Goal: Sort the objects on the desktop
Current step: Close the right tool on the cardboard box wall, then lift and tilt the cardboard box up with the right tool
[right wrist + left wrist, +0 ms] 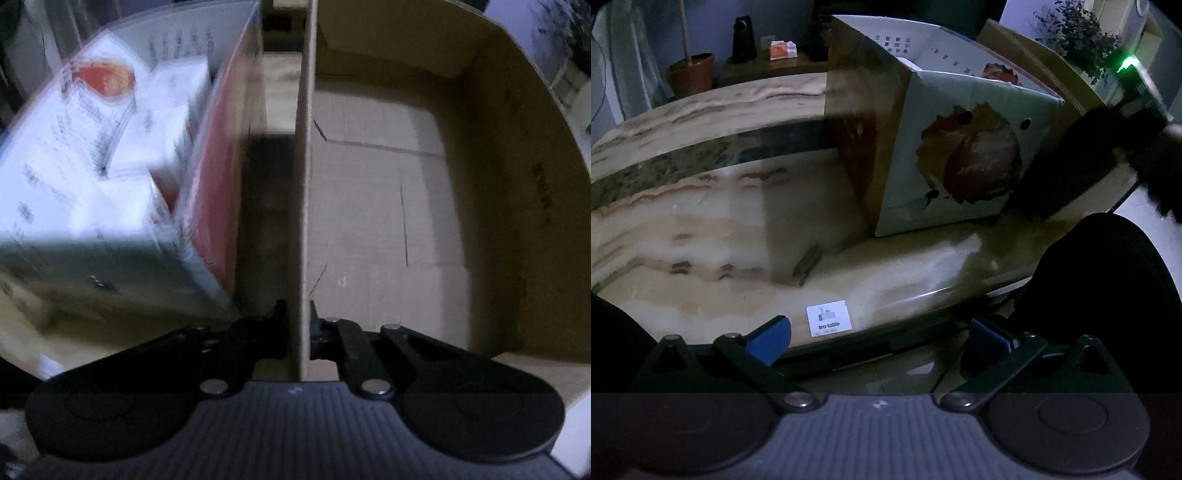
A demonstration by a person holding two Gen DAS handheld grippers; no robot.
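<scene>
The room is dim and much of it is hard to read. The left tool (879,338) hangs at the near edge of the desk (701,229), its blue-padded fingers (772,338) spread wide with nothing between them; a small white label (828,318) sits on the marbled top just ahead of it. Further back on the desk stands a printed box (960,147), white with a reddish-brown picture on its side. Its open top shows only slivers of what lies inside. At the right edge of that view a dark shape with a green light (1126,66) crosses in front of the box — too blurred to make out.

The right tool (298,325) is pressed together on the upright wall of a brown cardboard box (388,206), the wall pinched between its black fingers (277,325). The floor of that carton is bare cardboard. To the left, just beside it with a narrow dark gap between, the printed box is smeared by blur; white packets with orange-red marks (122,122) lie inside, their lettering unreadable.

A potted plant (690,72) and a dark speaker (743,35) sit behind the desk.
</scene>
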